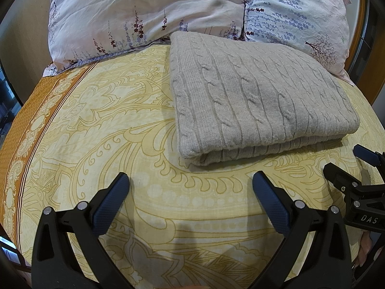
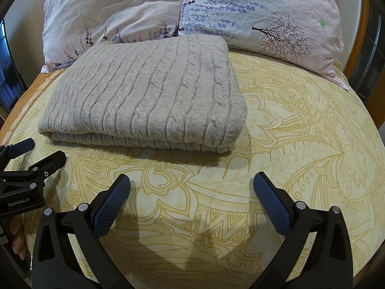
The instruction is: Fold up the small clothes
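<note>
Both my left gripper (image 1: 190, 183) and right gripper (image 2: 191, 183) hang apart, empty; nudging the folded grey cable-knit sweater (image 2: 144, 94) on the yellow patterned bed (image 2: 288, 144) could undo those 2 layers.

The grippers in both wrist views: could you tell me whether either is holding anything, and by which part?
Nothing is held. The left gripper and right gripper are both open over the bedspread, short of the folded grey cable-knit sweater.

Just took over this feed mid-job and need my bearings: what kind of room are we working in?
Most likely a bedroom. The folded grey cable-knit sweater lies on a bed with a yellow patterned sheet, two floral pillows sit behind it, and a wooden headboard edges the frame.
</note>
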